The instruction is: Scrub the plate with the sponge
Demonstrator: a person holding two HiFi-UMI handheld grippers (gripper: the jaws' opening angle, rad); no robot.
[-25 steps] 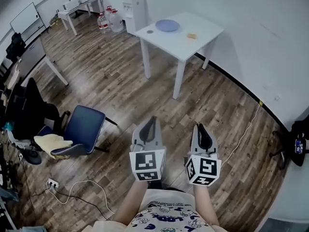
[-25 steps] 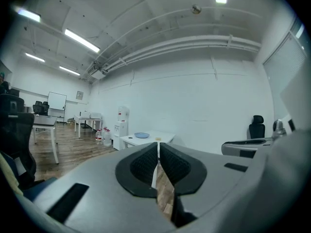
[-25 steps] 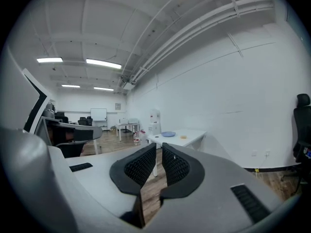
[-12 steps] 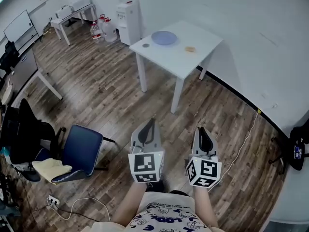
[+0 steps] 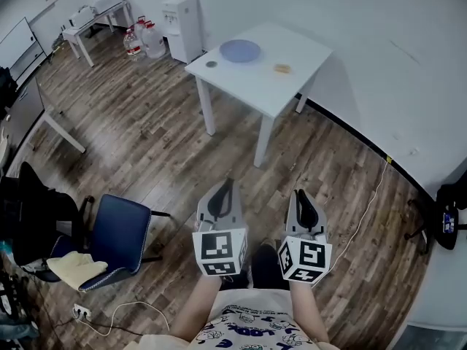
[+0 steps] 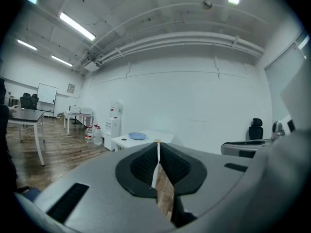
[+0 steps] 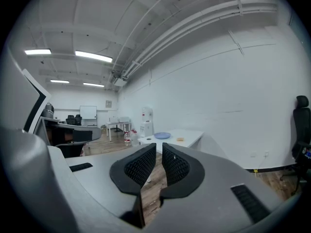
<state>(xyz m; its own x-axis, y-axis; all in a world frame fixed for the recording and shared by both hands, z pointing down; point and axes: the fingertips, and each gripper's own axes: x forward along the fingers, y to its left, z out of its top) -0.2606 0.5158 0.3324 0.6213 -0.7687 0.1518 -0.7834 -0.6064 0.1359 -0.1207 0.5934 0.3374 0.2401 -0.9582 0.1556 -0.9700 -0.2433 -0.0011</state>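
A blue plate (image 5: 240, 50) lies on a white table (image 5: 255, 86) far ahead across the wooden floor, with a small yellow sponge (image 5: 282, 68) to its right. Both grippers are held low in front of the person, well short of the table. My left gripper (image 5: 226, 186) is shut with nothing in it, and my right gripper (image 5: 303, 195) is also shut and empty. The left gripper view shows the plate (image 6: 137, 136) beyond its closed gripper (image 6: 158, 143). In the right gripper view the plate (image 7: 162, 135) and sponge (image 7: 180, 139) sit beyond that gripper (image 7: 159, 152).
A small dark object (image 5: 211, 64) lies left of the plate. A water dispenser (image 5: 180, 13) and water bottles (image 5: 142, 41) stand behind the table. A blue chair (image 5: 120, 232) with a yellow cloth (image 5: 73, 267) stands at the left. A cable (image 5: 368, 195) runs along the floor at the right.
The head view has shifted: the table now lies lower and further left in the picture, and the chair has slid down. Both grippers keep the same pose, shut.
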